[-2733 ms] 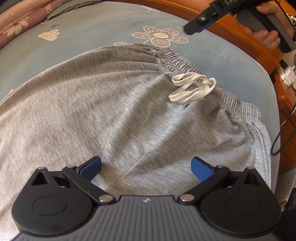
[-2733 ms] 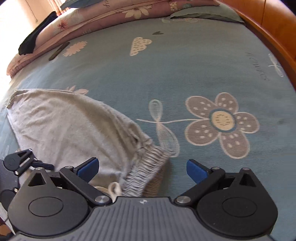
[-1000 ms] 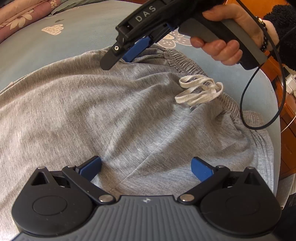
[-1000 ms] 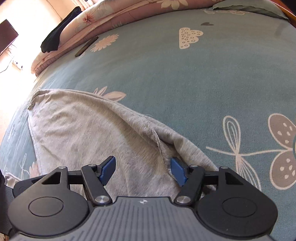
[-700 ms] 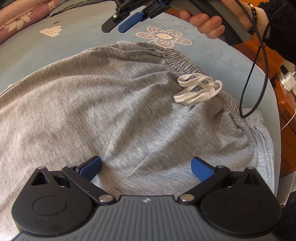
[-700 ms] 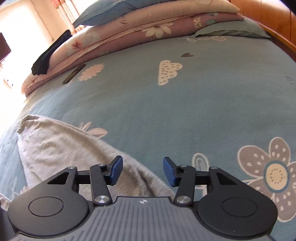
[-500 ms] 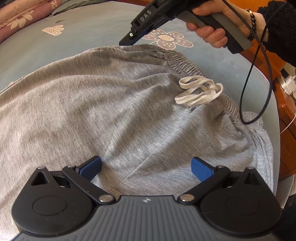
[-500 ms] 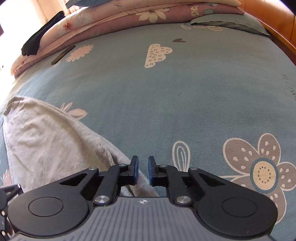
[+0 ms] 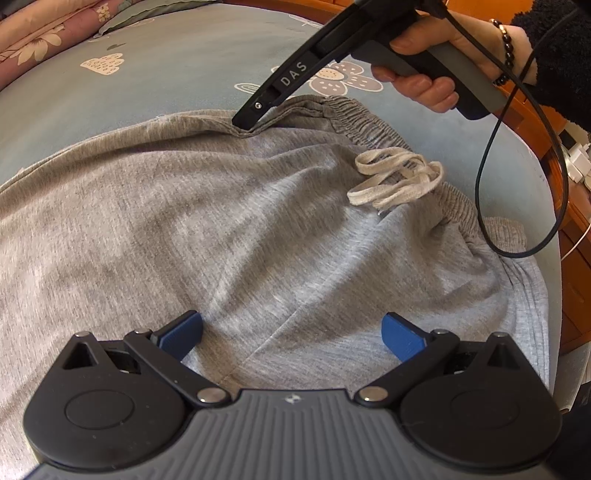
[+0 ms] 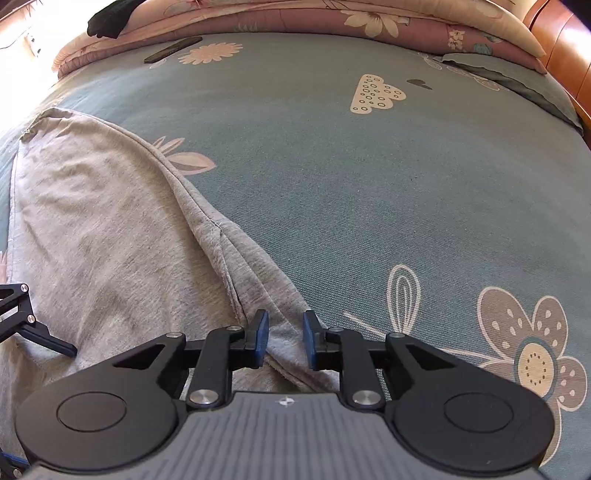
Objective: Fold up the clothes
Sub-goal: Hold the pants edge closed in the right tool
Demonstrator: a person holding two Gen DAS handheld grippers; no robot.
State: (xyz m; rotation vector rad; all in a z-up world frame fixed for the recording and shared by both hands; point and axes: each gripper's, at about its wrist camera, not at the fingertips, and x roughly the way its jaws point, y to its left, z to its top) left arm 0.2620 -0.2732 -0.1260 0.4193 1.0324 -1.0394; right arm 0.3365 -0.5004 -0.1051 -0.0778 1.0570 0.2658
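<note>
Grey drawstring trousers (image 9: 221, 221) lie spread on the blue flowered bed sheet (image 10: 369, 184), elastic waistband (image 9: 369, 122) at the right with a white drawstring (image 9: 395, 177) bunched on it. My left gripper (image 9: 291, 332) hovers open and wide over the middle of the cloth, nothing between its pads. My right gripper (image 10: 285, 339) points down at the far side seam near the waistband. Its jaws stand a little apart and are opening, with the folded cloth edge (image 10: 284, 314) lying between them. From the left wrist view its tip (image 9: 245, 123) rests on a raised ridge of fabric.
A hand (image 9: 424, 81) in a dark fleece sleeve holds the right gripper, and its black cable (image 9: 517, 184) loops over the waistband. Folded quilts (image 10: 295, 18) and a dark flat object (image 10: 173, 50) lie at the far end. The wooden bed frame (image 9: 576, 240) runs along the right.
The right gripper lifted off the cloth, shut in the air, then came down onto the trousers' far edge with its jaws parted again. The left gripper stayed still.
</note>
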